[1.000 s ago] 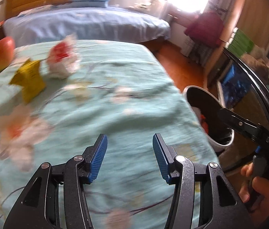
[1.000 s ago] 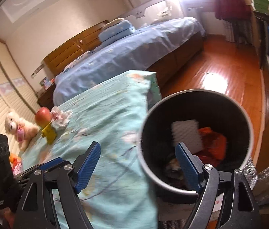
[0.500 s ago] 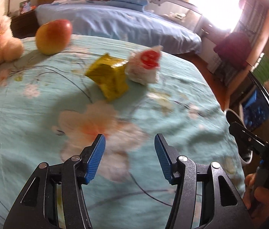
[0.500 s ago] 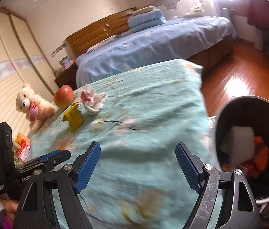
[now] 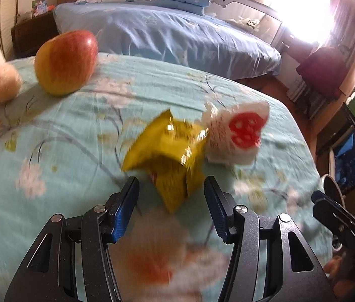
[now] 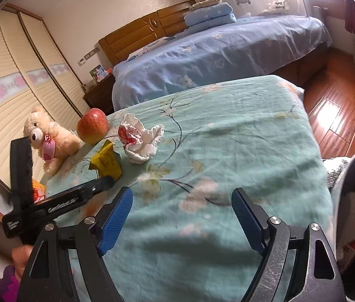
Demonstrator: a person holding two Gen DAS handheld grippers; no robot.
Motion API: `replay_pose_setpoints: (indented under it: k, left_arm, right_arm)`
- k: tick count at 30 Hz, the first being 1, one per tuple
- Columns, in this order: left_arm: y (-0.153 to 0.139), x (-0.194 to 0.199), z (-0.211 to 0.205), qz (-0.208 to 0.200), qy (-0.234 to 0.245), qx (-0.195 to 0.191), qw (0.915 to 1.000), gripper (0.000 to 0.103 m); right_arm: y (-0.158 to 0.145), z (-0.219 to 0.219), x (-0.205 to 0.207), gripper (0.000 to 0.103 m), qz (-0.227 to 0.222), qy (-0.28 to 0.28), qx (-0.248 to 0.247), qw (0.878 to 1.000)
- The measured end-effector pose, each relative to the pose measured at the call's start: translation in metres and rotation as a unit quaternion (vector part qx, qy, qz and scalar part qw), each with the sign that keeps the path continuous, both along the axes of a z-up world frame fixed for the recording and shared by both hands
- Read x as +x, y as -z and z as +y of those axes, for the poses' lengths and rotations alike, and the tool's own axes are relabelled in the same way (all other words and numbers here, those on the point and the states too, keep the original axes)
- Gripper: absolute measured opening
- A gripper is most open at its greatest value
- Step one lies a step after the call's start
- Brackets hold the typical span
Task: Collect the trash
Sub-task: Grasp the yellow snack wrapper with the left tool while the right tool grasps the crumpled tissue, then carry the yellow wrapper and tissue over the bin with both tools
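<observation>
Left gripper (image 5: 171, 196): jaws apart, nothing pinched, blue pads either side of empty air just short of the yellow wrapper (image 5: 170, 156). A second ago this view showed bare teal cover and the bin at the right edge; half a second ago the wrapper lay well ahead. Now its near corner sits between the finger tips' lines, not touching either pad.

Right gripper (image 6: 181, 211): jaws wide, empty, above the teal floral bedspread (image 6: 240, 136). A second ago the trash bin (image 6: 353, 173) filled the space between its fingers; now the bin is at the right edge of the view, with white and orange scraps inside.

Crumpled white paper with red print (image 5: 237, 136) lies just beside the wrapper, on its right, seemingly touching. Apple (image 5: 65, 61) further back left, teddy bear (image 6: 49, 138) beside it at the bedspread's edge. In the right wrist view the left gripper's black body reaches toward the wrapper. Blue bed (image 6: 215, 55) behind, wooden floor (image 6: 336, 110) to the right.
</observation>
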State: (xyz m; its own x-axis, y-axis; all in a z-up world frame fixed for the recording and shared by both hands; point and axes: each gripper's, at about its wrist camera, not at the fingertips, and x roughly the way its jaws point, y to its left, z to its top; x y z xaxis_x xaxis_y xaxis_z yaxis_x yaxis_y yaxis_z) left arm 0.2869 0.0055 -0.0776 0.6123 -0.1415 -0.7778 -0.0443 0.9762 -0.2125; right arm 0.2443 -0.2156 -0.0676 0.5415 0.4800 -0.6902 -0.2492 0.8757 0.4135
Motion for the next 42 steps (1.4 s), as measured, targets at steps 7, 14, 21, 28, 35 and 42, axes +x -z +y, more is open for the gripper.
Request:
replay_pose_setpoints:
  k: [7, 14, 21, 28, 35, 42]
  left_arm:
    - [-0.001, -0.005, 0.029, -0.002, -0.02, 0.011, 0.9997, 0.053]
    - [0.0, -0.024, 0.058, -0.007, -0.007, -0.009, 0.9999, 0.053]
    - [-0.001, -0.014, 0.054, -0.014, -0.002, -0.016, 0.9998, 0.049]
    - [-0.002, -0.009, 0.049, -0.018, 0.003, -0.014, 0.9997, 0.023]
    - [-0.007, -0.024, 0.042, -0.03, 0.011, -0.023, 0.9992, 0.012]
    - [-0.017, -0.05, 0.014, -0.043, 0.038, -0.035, 0.9977, 0.009]
  right_arm:
    - [0.003, 0.016, 0.014, 0.082, 0.007, -0.012, 0.01, 1.0]
    - [0.008, 0.048, 0.03, 0.082, 0.007, -0.039, 0.01, 0.999]
    - [0.02, 0.08, 0.058, 0.082, 0.008, -0.053, -0.01, 0.998]
    - [0.024, 0.092, 0.076, 0.043, 0.012, -0.051, -0.017, 0.998]
    - [0.012, 0.082, 0.05, 0.028, -0.001, -0.05, -0.018, 0.999]
    - [0.002, 0.048, 0.006, 0.028, 0.0, -0.026, -0.002, 1.0]
